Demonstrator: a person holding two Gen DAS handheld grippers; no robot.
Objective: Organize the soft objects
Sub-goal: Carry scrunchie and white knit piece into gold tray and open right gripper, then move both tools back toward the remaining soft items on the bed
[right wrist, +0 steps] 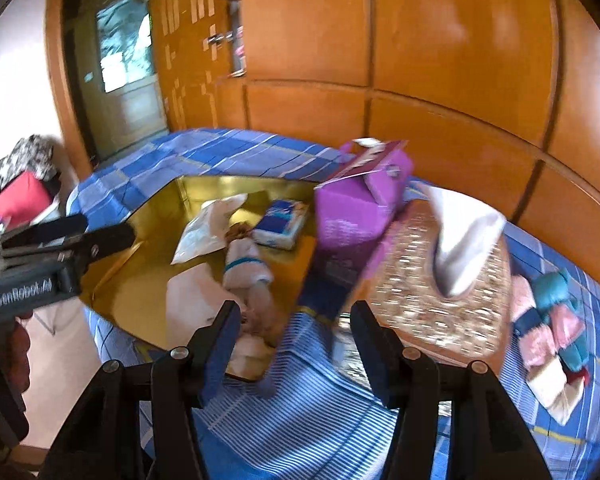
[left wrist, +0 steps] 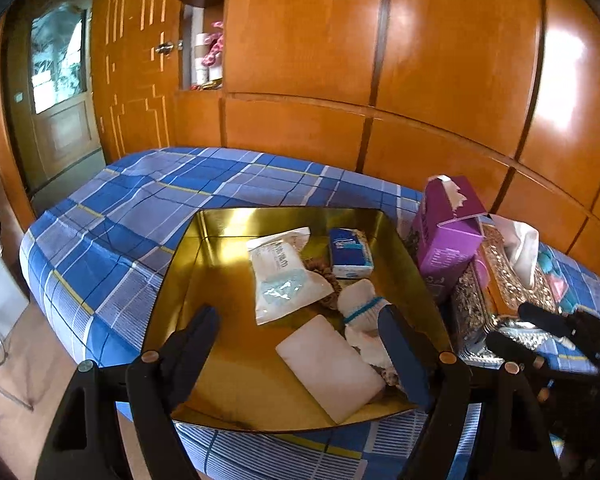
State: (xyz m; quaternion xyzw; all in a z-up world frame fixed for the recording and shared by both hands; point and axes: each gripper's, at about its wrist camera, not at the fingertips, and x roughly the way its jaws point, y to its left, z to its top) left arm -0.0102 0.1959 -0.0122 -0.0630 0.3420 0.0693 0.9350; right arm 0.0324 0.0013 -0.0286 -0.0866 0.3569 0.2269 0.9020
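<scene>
A gold tray (left wrist: pixel 204 240) on the blue plaid bed holds a white wipes pack (left wrist: pixel 286 276), a blue tissue pack (left wrist: pixel 350 254), a white sock with a blue band (left wrist: pixel 362 306), a brown scrunchie (left wrist: pixel 320 270) and a pale pink sponge (left wrist: pixel 330 366). My left gripper (left wrist: pixel 300 344) is open and empty above the tray's near half. My right gripper (right wrist: pixel 296 320) is open and empty over the bed, between the tray (right wrist: pixel 156 240) and a glittery tissue box (right wrist: pixel 432 284). Rolled teal and pink soft items (right wrist: pixel 552 320) lie at the right.
A purple carton (right wrist: pixel 356 216) stands beside the tray and the glittery tissue box (left wrist: pixel 504 276). A wooden wardrobe wall (left wrist: pixel 380 60) runs behind the bed. The bed's edge and the floor lie to the left. A red item (right wrist: pixel 16 200) sits at far left.
</scene>
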